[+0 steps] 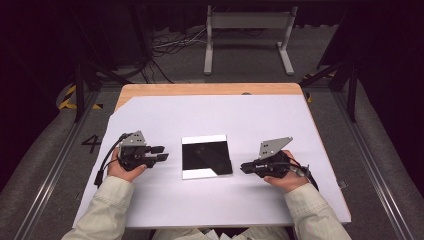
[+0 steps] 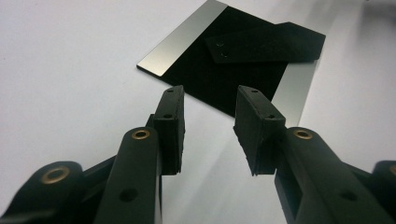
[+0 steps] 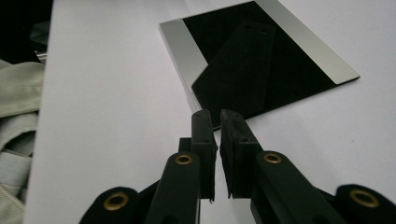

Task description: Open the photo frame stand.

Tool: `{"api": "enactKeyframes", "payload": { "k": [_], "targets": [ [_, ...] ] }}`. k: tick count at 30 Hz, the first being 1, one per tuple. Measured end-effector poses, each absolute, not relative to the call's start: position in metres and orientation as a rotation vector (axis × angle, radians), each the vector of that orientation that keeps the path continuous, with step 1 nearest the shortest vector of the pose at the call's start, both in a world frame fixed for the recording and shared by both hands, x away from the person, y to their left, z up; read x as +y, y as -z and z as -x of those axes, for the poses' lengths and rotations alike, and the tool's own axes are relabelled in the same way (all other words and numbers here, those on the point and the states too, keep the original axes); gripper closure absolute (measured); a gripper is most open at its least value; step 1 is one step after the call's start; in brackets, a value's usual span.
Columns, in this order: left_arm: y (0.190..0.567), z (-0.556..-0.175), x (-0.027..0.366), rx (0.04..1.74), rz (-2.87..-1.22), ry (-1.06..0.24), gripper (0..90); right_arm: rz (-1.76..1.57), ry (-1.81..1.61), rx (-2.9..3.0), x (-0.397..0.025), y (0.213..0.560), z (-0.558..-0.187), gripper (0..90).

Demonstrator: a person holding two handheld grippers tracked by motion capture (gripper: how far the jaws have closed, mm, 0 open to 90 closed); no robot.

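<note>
Pale beige long sleeves (image 1: 107, 202) cover both forearms; each black tool (image 1: 159, 153) has brass-ringed pivots, a grey triangular plate (image 1: 273, 146) and a black cable (image 1: 105, 162)

A lab or test bay: black curtains (image 1: 45, 40) ring the surface (image 1: 210, 89), aluminium rails (image 1: 55, 170) flank it, hazard tape (image 1: 67, 97) marks the floor, and loose cables (image 1: 172, 42) lie beyond it.

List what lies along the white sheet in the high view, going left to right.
Left tongs, held open → flat square black plate with silver strips at its near and far edges → right tongs, nearly closed on nothing.
</note>
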State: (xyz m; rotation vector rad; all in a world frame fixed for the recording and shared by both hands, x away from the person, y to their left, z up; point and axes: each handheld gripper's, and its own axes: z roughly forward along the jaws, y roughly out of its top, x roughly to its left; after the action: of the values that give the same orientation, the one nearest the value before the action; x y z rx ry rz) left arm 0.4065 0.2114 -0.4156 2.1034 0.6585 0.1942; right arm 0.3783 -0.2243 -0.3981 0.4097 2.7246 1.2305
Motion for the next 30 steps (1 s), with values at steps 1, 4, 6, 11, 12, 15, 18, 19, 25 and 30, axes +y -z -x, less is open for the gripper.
{"api": "enactKeyframes", "payload": {
  "k": [1,4,6,11,12,15,18,19,25,30],
  "targets": [
    [0.416,-0.406,0.211,0.658,-2.103,-0.194,63.1,-0.410,-1.231,2.725,-0.224,0.398,-0.378,83.4],
    [0.419,-0.408,0.213,0.681,-2.111,-0.197,63.0,-0.422,-1.191,2.737,-0.224,0.402,-0.382,83.7],
    [0.419,-0.408,0.215,0.692,-2.114,-0.200,63.0,-0.422,-1.182,2.738,-0.225,0.403,-0.385,83.9],
    [0.422,-0.407,0.214,0.703,-2.126,-0.212,62.3,-0.429,-1.166,2.743,-0.225,0.403,-0.389,84.2],
    [0.422,-0.407,0.214,0.707,-2.129,-0.214,62.2,-0.435,-1.166,2.745,-0.225,0.403,-0.390,84.4],
    [0.423,-0.406,0.215,0.719,-2.132,-0.221,61.8,-0.445,-1.091,2.763,-0.221,0.404,-0.393,84.4],
    [0.423,-0.405,0.216,0.725,-2.129,-0.225,61.7,-0.428,-1.049,2.782,-0.215,0.405,-0.393,84.4],
    [0.423,-0.405,0.216,0.728,-2.129,-0.225,61.7,-0.421,-1.037,2.787,-0.213,0.405,-0.394,84.4],
    [0.424,-0.406,0.214,0.721,-2.142,-0.229,61.6,-0.397,-0.968,2.823,-0.205,0.410,-0.395,84.2],
    [0.424,-0.405,0.213,0.728,-2.150,-0.239,61.4,-0.389,-0.943,2.846,-0.201,0.412,-0.396,84.1]
  ]
}}
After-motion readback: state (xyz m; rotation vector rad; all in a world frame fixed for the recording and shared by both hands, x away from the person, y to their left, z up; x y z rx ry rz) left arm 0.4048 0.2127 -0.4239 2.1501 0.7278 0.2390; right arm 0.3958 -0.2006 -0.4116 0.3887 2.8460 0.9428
